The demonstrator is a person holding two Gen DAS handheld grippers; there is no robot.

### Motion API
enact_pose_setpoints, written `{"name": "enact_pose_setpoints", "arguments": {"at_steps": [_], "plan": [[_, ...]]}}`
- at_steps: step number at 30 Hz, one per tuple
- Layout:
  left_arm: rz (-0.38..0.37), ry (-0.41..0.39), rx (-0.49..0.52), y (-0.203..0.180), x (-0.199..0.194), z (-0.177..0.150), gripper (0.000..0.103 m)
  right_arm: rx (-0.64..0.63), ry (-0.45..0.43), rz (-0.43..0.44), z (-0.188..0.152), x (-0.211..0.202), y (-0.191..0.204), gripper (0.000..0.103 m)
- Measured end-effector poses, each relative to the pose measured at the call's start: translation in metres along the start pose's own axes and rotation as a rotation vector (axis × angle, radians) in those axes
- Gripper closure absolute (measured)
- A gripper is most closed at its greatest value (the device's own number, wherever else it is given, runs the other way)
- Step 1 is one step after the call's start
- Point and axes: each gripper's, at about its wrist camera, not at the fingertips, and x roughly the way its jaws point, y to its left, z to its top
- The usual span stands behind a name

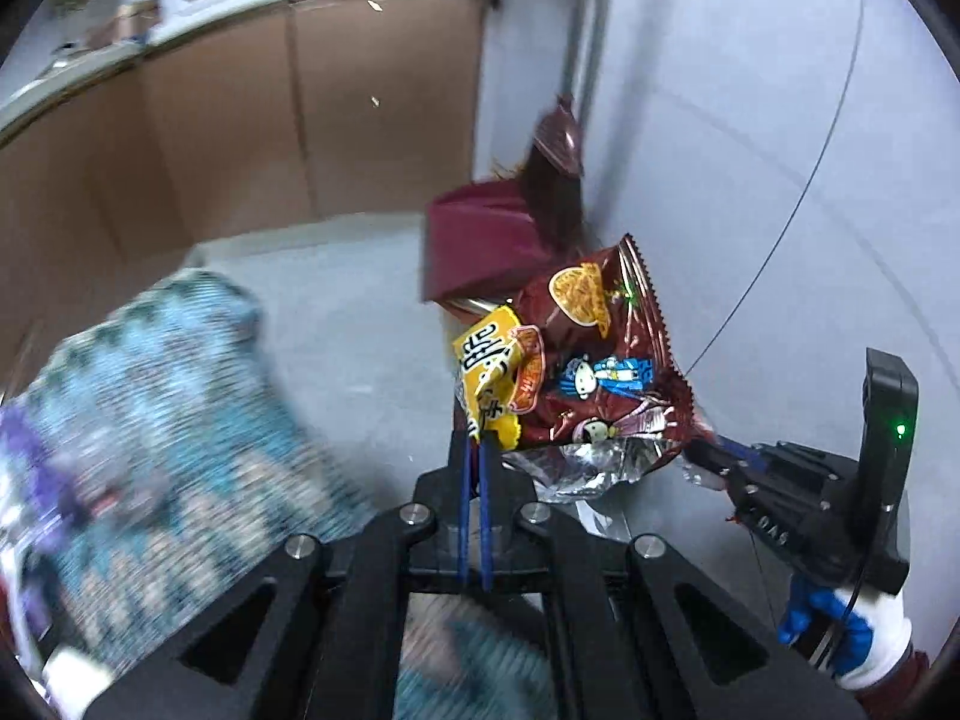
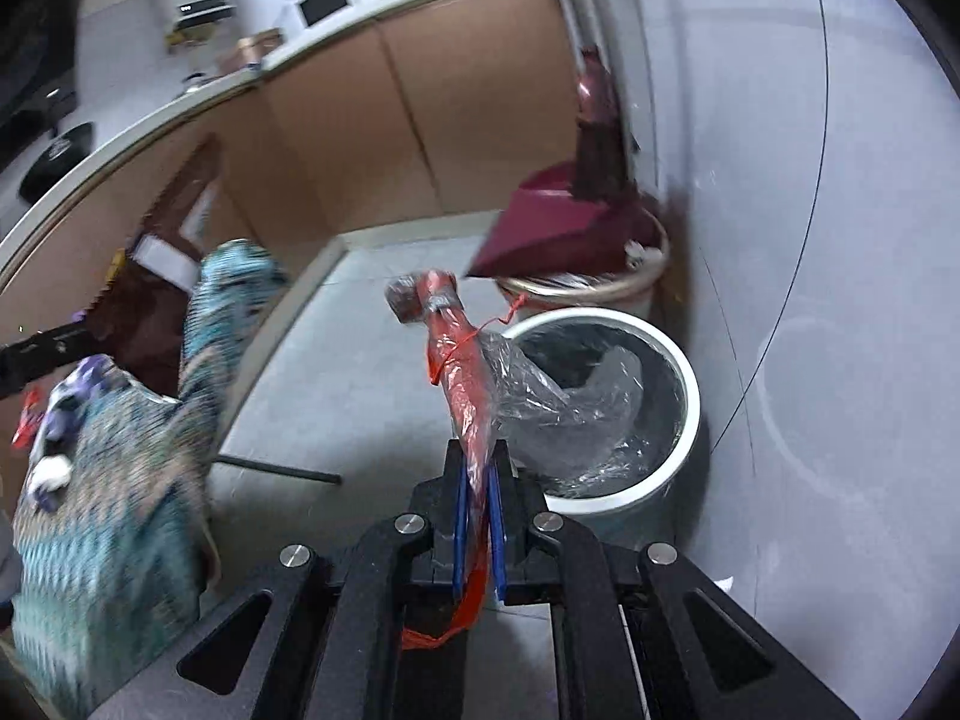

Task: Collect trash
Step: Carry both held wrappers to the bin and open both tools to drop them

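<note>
maroon foil marks the snack bag (image 1: 606,360), crumpled, with a yellow label and a silver torn mouth hanging low. the left gripper (image 1: 478,441) has its blue-padded fingers (image 1: 464,480) closed tight on the bag's yellow corner, holding it up in the air.

taking the white bin (image 2: 684,360) as the landmark: it stands on the grey floor against the pale wall, lined with a clear plastic liner (image 2: 576,402) that sags inside it. the right gripper (image 2: 478,468) sits just beside the bin's near-left rim, its fingers pinched shut on a red plastic wrapper (image 2: 462,372), a long twisted piece with a dark lump at its far end and a thin red tie around it. the wrapper reaches up and away over the bin's left edge, and a red tail trails back between the fingers.

behind the bin stands a second bin with a metal-ringed rim (image 2: 600,288), and a maroon dustpan (image 2: 558,228) rests on top of it, with a broom (image 2: 594,120) leaning upright on the wall. far to the left of the bin hangs a blue patterned cloth (image 2: 108,480), blurred. beyond it runs a brown cabinet front (image 2: 372,120) under a pale countertop.

in the left wrist view the right gripper (image 1: 714,456) shows low at the right, beside the snack bag.
</note>
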Motion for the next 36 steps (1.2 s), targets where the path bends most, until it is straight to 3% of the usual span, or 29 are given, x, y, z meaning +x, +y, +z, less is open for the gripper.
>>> {"name": "enact_pose_setpoints", "arguments": {"at_steps": [6,12,14,17,21,23,29,36], "plan": [[-0.013,0.118,0.028,-0.025,0.105,0.034,0.098,0.034,0.071,-0.033,0.02,0.063,-0.038,0.096],[-0.032,0.201,-0.007,-0.036,0.178,0.047,0.097,0.064,0.119,-0.051,0.029,0.111,-0.066,0.094],[-0.049,0.225,-0.022,-0.033,0.192,0.049,0.096,0.07,0.129,-0.067,0.028,0.117,-0.069,0.074],[-0.072,0.241,-0.044,-0.031,0.204,0.052,0.091,0.076,0.131,-0.075,0.024,0.116,-0.072,0.057],[-0.08,0.217,-0.052,-0.031,0.194,0.052,0.07,0.075,0.132,-0.103,0.02,0.109,-0.073,0.046],[-0.079,0.202,-0.053,-0.033,0.186,0.054,0.067,0.081,0.123,-0.12,0.021,0.103,-0.074,0.043],[-0.085,0.115,-0.062,-0.034,0.138,0.055,0.067,0.086,0.08,-0.132,0.029,0.07,-0.066,0.041],[-0.071,-0.052,-0.067,-0.027,0.05,0.036,0.067,0.028,0.013,-0.11,0.028,0.017,-0.029,0.041]]}}
